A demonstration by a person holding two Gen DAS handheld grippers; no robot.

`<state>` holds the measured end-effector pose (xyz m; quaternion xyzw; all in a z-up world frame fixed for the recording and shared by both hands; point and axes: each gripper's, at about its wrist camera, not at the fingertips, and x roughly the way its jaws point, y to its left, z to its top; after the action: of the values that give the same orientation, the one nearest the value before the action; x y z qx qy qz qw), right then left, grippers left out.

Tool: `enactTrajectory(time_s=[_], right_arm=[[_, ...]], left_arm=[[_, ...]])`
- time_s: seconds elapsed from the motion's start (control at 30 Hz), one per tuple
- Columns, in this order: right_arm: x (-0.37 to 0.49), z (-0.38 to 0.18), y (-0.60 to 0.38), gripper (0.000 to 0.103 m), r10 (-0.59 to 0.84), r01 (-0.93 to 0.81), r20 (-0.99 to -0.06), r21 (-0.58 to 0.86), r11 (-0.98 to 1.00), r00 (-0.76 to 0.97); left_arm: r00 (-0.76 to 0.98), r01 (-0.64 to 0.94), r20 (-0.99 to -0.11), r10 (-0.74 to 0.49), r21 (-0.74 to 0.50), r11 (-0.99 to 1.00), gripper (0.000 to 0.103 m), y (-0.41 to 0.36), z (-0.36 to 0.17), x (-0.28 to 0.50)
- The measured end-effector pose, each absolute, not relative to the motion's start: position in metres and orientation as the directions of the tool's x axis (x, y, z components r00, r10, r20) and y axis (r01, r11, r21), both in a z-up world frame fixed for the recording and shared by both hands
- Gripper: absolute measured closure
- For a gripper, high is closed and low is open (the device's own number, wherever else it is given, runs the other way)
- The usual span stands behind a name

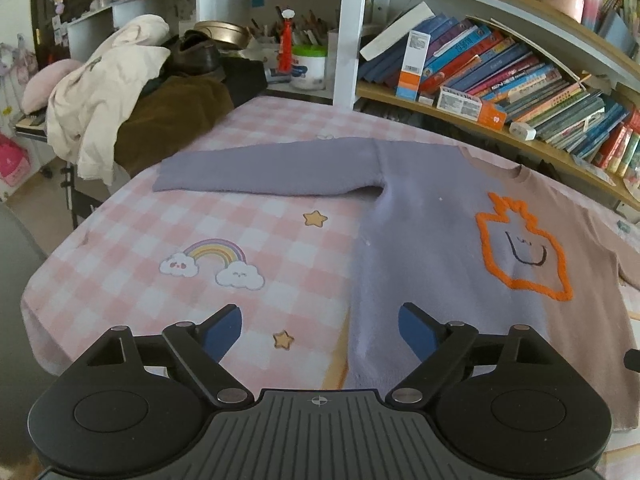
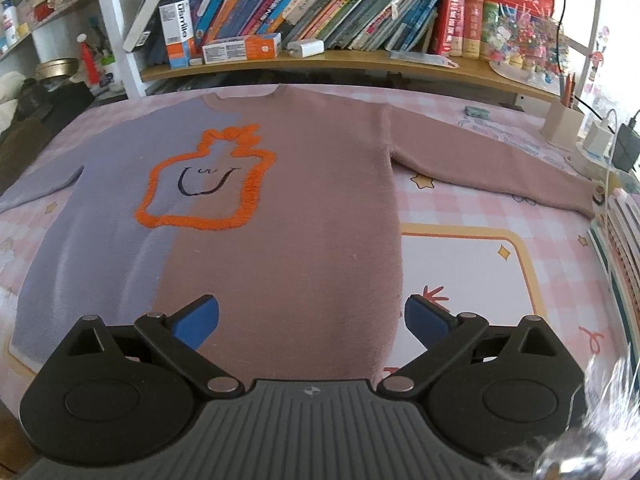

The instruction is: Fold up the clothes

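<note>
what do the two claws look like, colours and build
Both match: the left claw and right claw have blue fingers on black linked bars with silver pivot pins, round black housings either side, and a grey ribbed centre plate with a small crosshair mark. No cables visible.

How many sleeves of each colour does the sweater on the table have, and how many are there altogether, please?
Purple sleeve of the sweater: 1
Pink-brown sleeve: 1
Total: 2, both spread flat on the checked table cover, neither folded in yet.
</note>
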<state>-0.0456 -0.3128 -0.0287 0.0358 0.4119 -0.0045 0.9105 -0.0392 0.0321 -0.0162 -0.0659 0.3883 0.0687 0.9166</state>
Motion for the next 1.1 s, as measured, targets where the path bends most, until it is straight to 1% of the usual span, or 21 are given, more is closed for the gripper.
enactTrajectory(time_s=[0.33, 0.63, 0.83, 1.1], right_arm=[[-0.045, -0.021, -0.270, 0.003, -0.054, 0.140, -0.746, 0.054, 0.989, 0.664], [-0.044, -0.017, -0.224, 0.003, -0.099, 0.184, -0.741, 0.033, 0.982, 0.664], [-0.044, -0.015, -0.206, 0.003, -0.139, 0.213, -0.740, 0.006, 0.977, 0.658], [-0.046, -0.010, -0.187, 0.003, -0.176, 0.221, -0.744, -0.039, 0.974, 0.645]], left_arm=[[0.694, -0.086, -0.720, 0.008, -0.071, 0.994, 0.015, 0.072, -0.017, -0.007], [0.710, -0.065, -0.704, -0.019, -0.093, 0.994, 0.015, 0.122, -0.020, 0.015], [0.726, -0.104, -0.688, 0.009, -0.096, 0.990, 0.015, 0.154, -0.026, 0.028], [0.743, -0.203, -0.667, 0.052, -0.151, 0.967, 0.017, 0.197, -0.036, 0.043]])
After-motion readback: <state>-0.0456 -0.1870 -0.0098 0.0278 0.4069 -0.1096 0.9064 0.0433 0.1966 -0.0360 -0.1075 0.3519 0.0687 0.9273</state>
